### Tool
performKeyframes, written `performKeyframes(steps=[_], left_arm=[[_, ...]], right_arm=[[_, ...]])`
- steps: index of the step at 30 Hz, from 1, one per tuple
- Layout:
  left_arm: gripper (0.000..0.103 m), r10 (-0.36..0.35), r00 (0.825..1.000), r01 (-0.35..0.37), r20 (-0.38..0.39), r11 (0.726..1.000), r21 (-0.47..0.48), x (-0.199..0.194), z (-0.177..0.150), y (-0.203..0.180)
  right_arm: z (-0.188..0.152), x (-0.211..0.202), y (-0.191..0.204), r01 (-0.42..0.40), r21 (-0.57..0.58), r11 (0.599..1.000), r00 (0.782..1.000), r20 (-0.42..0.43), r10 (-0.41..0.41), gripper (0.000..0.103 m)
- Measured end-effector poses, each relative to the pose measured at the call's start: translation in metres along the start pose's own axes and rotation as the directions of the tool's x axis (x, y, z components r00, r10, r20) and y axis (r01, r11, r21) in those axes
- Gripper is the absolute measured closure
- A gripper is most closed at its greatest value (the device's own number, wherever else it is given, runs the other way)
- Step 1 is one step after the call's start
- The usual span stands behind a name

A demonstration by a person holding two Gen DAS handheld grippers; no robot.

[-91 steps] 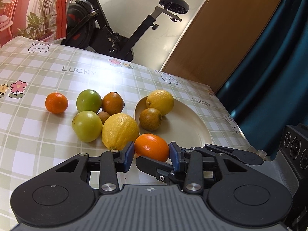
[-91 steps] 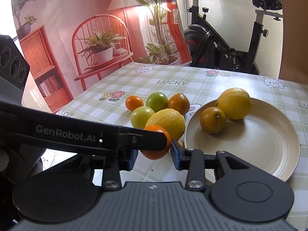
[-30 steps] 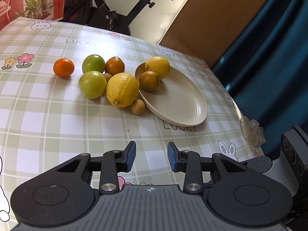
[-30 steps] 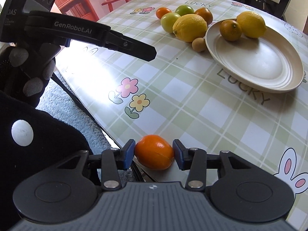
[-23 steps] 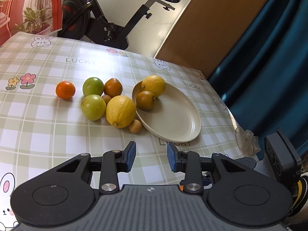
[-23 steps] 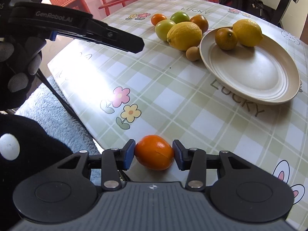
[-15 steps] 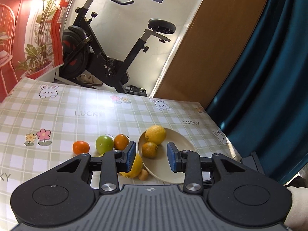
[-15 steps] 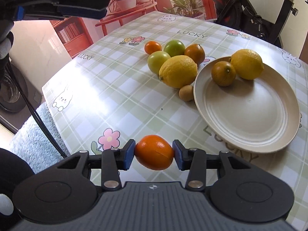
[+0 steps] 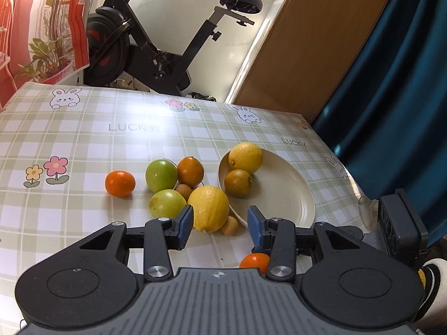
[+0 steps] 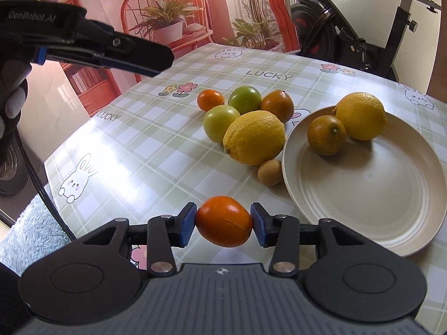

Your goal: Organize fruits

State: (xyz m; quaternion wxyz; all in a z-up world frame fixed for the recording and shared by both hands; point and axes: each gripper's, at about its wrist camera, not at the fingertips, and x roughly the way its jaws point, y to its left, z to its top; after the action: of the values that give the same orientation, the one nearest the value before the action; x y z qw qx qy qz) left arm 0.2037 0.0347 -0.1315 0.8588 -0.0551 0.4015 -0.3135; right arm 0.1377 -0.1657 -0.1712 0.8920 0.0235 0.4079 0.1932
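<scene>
Both claws: black linkage arms, silver pivot screws, blue pads (image 10: 186, 224), grey ribbed housing. Left claw (image 10: 134, 55) marked "GenRobot.AI" in white. Hand (image 10: 11, 106) wears black glove, grey fingertips.

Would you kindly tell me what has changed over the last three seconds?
The orange left its spot beside the plate: the right gripper took it, drew it back toward the table's near edge, and now carries it forward again. The left gripper stayed open. The other fruit stayed put.
</scene>
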Motion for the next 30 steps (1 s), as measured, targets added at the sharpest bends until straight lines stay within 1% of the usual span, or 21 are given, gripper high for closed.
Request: performKeyframes(steps=[3, 4, 5, 7, 9, 12, 14, 16, 17, 21, 22, 23, 25, 28, 30], left_arm=[[0.058, -0.023, 0.999, 0.023, -0.029, 1.0, -0.009, 0.01, -0.01, 0.002], [0.058, -0.029, 0.999, 0.028, -0.036, 1.0, -0.011, 0.013, -0.012, 0.002], [0.058, -0.034, 0.999, 0.034, -0.042, 0.999, -0.015, 0.017, -0.015, 0.001], [0.058, -0.05, 0.997, 0.049, -0.051, 0.998, -0.031, 0.022, -0.02, 0.001], [0.058, -0.074, 0.995, 0.071, -0.065, 0.996, -0.051, 0.029, -0.025, 0.001], [0.058, -0.07, 0.994, 0.067, -0.089, 0.997, -0.033, 0.038, -0.033, -0.006], [0.058, -0.073, 0.992, 0.07, -0.102, 0.997, -0.033, 0.045, -0.037, -0.009], [0.058, -0.079, 0.991, 0.075, -0.107, 0.996, -0.037, 0.049, -0.039, -0.012], [0.058, -0.082, 0.991, 0.079, -0.108, 0.996, -0.038, 0.05, -0.039, -0.014], [0.058, -0.093, 0.989, 0.089, -0.115, 0.995, -0.038, 0.061, -0.038, -0.021], [0.058, -0.09, 0.989, 0.086, -0.121, 0.996, -0.038, 0.065, -0.037, -0.021], [0.058, -0.087, 0.988, 0.083, -0.125, 0.996, -0.04, 0.067, -0.038, -0.021], [0.058, -0.079, 0.988, 0.073, -0.133, 0.996, -0.047, 0.071, -0.04, -0.02], [0.058, -0.074, 0.987, 0.066, -0.141, 0.996, -0.06, 0.073, -0.043, -0.018], [0.058, -0.067, 0.987, 0.061, -0.144, 0.997, -0.047, 0.074, -0.046, -0.02]], right_arm=[[0.001, -0.001, -0.001, 0.017, -0.004, 1.0, 1.0, 0.003, -0.017, 0.056], [0.002, -0.002, -0.001, 0.022, -0.01, 1.0, 1.0, 0.006, -0.022, 0.052], [0.002, -0.003, 0.0, 0.03, -0.018, 0.999, 1.0, 0.007, -0.03, 0.046], [0.002, -0.006, 0.001, 0.034, -0.027, 0.999, 0.999, 0.01, -0.033, 0.042], [0.0, -0.008, 0.001, 0.026, -0.021, 0.999, 1.0, 0.001, -0.026, 0.042], [-0.009, -0.008, 0.005, 0.06, -0.063, 0.996, 0.998, -0.023, -0.061, 0.042], [-0.017, -0.006, 0.006, 0.059, -0.074, 0.995, 0.997, -0.038, -0.062, 0.044], [-0.02, -0.002, 0.002, 0.056, -0.059, 0.997, 0.997, -0.045, -0.058, 0.046], [-0.021, -0.001, 0.0, 0.057, -0.05, 0.997, 0.997, -0.039, -0.059, 0.048], [-0.018, -0.001, -0.005, 0.061, -0.022, 0.998, 0.998, -0.007, -0.061, 0.05], [-0.017, -0.001, -0.006, 0.059, -0.018, 0.998, 0.998, -0.003, -0.059, 0.052], [-0.016, 0.0, -0.007, 0.055, -0.013, 0.998, 0.998, -0.001, -0.055, 0.057], [-0.015, 0.001, -0.007, 0.05, -0.009, 0.999, 0.999, 0.003, -0.05, 0.059], [-0.016, 0.0, -0.008, 0.043, 0.005, 0.999, 0.999, 0.015, -0.043, 0.06], [-0.017, 0.0, -0.009, 0.037, 0.017, 0.999, 0.999, 0.022, -0.038, 0.06]])
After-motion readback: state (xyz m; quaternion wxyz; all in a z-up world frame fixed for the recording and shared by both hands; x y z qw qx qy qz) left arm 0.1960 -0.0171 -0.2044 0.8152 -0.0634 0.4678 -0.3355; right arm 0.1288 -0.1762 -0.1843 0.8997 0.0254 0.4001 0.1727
